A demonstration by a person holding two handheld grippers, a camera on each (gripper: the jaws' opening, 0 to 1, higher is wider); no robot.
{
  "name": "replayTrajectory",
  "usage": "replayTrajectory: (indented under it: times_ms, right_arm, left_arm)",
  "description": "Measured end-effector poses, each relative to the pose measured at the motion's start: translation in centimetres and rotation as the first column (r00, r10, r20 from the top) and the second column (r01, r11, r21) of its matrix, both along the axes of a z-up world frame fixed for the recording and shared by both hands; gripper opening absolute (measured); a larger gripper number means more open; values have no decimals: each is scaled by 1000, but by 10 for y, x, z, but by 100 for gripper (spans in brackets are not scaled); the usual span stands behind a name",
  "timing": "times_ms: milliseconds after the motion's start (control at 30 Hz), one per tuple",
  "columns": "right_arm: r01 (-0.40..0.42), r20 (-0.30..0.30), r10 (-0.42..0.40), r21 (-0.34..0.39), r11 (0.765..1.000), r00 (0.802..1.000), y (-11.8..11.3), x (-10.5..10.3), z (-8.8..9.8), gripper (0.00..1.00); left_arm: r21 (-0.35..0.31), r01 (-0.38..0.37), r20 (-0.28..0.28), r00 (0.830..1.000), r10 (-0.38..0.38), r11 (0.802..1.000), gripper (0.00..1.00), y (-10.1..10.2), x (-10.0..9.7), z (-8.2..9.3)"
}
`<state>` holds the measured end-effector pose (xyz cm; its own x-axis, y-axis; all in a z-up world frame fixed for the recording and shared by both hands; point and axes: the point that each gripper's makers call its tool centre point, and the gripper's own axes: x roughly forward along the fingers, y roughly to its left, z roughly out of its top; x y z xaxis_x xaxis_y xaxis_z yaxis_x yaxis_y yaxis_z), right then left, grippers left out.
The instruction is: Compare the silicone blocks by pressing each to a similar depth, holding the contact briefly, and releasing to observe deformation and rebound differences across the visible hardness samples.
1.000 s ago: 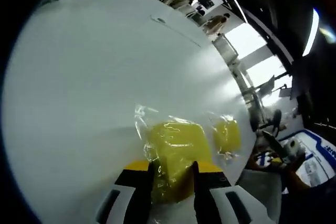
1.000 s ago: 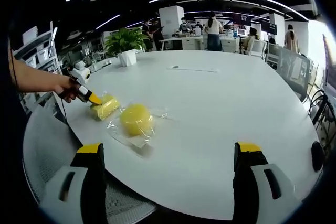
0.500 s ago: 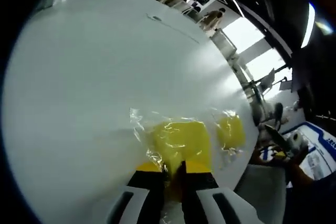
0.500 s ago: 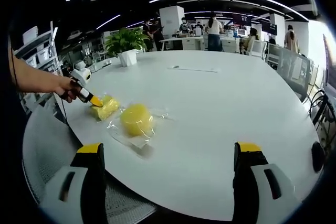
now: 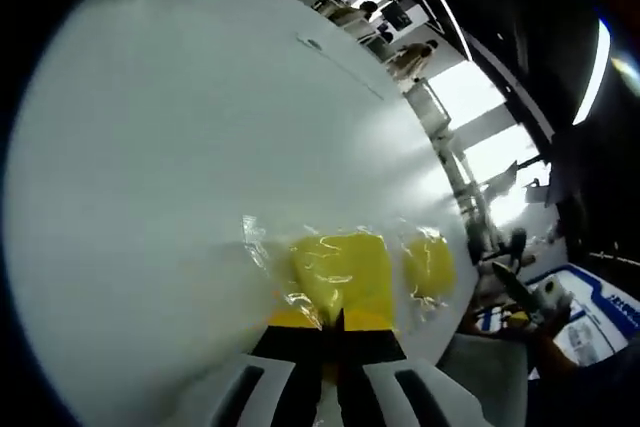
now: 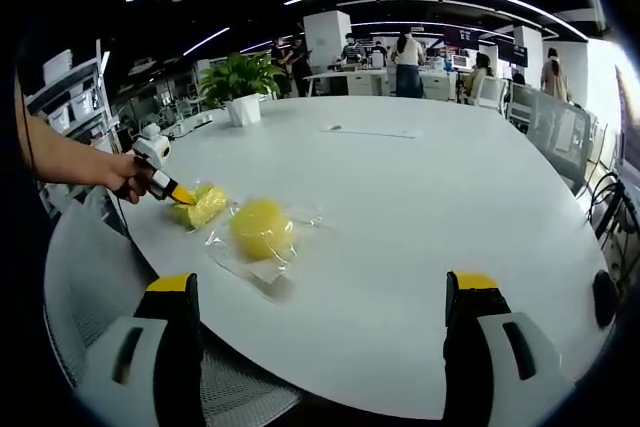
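Left gripper (image 5: pixel 330 322): jaws were spread either side of the near edge of the square yellow silicone block (image 5: pixel 340 272) a second ago, half a second ago nearly together, now tips meet with almost no gap. They sit at the block's near edge, pinching into it or its clear wrap; can't tell how much material is actually between them. Reads as the press having reached depth, so the hold phase is on; release and rebound check not yet done for this sample.

The square block lies in its clear plastic bag on the white surface (image 5: pixel 180 147), directly ahead of the closed tips and touching them. The second sample, a rounder yellow silicone block (image 5: pixel 430 265), is also bagged and lies just beside the square one, off to the right of the jaws, untouched.

From the right gripper view: left gripper (image 6: pixel 165 185) is held in the person's hand (image 6: pixel 128 175), yellow tip down on the square block (image 6: pixel 203 205) near the surface edge; the round block (image 6: pixel 261 228) sits just beside it, nearer the middle of the surface (image 6: pixel 420 207).

Right gripper (image 6: pixel 325 307): jaws wide open, nothing between them, well apart from both blocks, no change across the frames. Idle.
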<state>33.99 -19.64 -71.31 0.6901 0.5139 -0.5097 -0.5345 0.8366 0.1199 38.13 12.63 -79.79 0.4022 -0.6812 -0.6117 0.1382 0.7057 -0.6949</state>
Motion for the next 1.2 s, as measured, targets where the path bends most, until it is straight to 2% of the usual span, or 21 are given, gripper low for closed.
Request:
replayTrajectory:
  times_ms: [167, 200, 267, 367, 467, 500, 567, 600, 633, 733, 767, 800, 867, 900, 933, 967, 1067, 1200]
  right_arm:
    - [-3, 3, 3, 5, 1000, 1000, 2, -1, 1, 97]
    - [-4, 3, 4, 6, 1000, 1000, 2, -1, 1, 97]
    - [-3, 5, 3, 12, 1000, 1000, 2, -1, 2, 97]
    - [-2, 11, 2, 15, 1000, 1000, 2, 0, 4, 97]
    - [-5, 11, 5, 12, 1000, 1000, 3, 0, 5, 97]
    - [-7, 13, 7, 11, 1000, 1000, 3, 0, 5, 97]
    - [-6, 18, 6, 18, 1000, 1000, 3, 0, 8, 97]
    - [-5, 25, 5, 20, 1000, 1000, 3, 1, 10, 97]
    - [-4, 33, 3, 23, 1000, 999, 3, 1, 14, 97]
    - [-10, 47, 8, 33, 999, 999, 7, 5, 24, 97]
    - [-10, 55, 8, 43, 999, 998, 8, 8, 29, 97]
    - [-10, 61, 7, 48, 999, 998, 8, 10, 32, 97]
    - [-8, 73, 4, 63, 998, 997, 11, 14, 42, 97]
    - [-9, 81, 3, 76, 997, 997, 13, 16, 48, 97]
    - [-12, 86, 5, 79, 997, 996, 14, 16, 50, 97]
    - [-21, 94, 14, 75, 997, 995, 17, 18, 54, 97]
    - [-33, 103, 23, 96, 995, 994, 20, 22, 64, 97]
    - [-46, 118, 32, 114, 992, 992, 23, 28, 75, 97]
  left_arm:
    - [4, -3, 29, 1000, 3, 1000, 0, -4, -1, 5]
    - [-4, 9, 50, 999, -9, 1000, 0, -7, -2, 8]
    - [16, 9, 64, 998, -10, 1000, 0, -6, -2, 8]
    - [31, 21, 151, 988, -26, 999, 0, -9, 4, 16]
    - [27, 20, 175, 984, -24, 999, 0, -10, 5, 21]
    - [3, 31, 219, 975, -31, 1000, 0, -14, 8, 28]
    - [9, 27, 245, 969, -29, 1000, 0, -14, 10, 34]
    - [2, 33, 283, 959, -32, 999, 0, -16, 13, 42]
    - [-2, 30, 279, 960, -29, 1000, 0, -16, 12, 43]
    - [-28, 27, 369, 929, -14, 999, 0, -19, 23, 65]
    - [-33, 22, 379, 925, -8, 999, 0, -19, 24, 69]
    - [-30, 24, 418, 908, -9, 999, 0, -19, 27, 78]
    - [-78, 56, 493, 870, -11, 995, 0, -27, 27, 96]
    - [-66, 50, 486, 874, -12, 997, 0, -27, 26, 97]
    - [-42, 65, 498, 867, -36, 997, 0, -29, 25, 99]
    - [-46, 75, 509, 860, -41, 996, 0, -33, 24, 104]
    - [-40, 72, 560, 828, -37, 997, 0, -34, 25, 116]
    - [-51, 54, 605, 796, -12, 997, 0, -33, 26, 136]
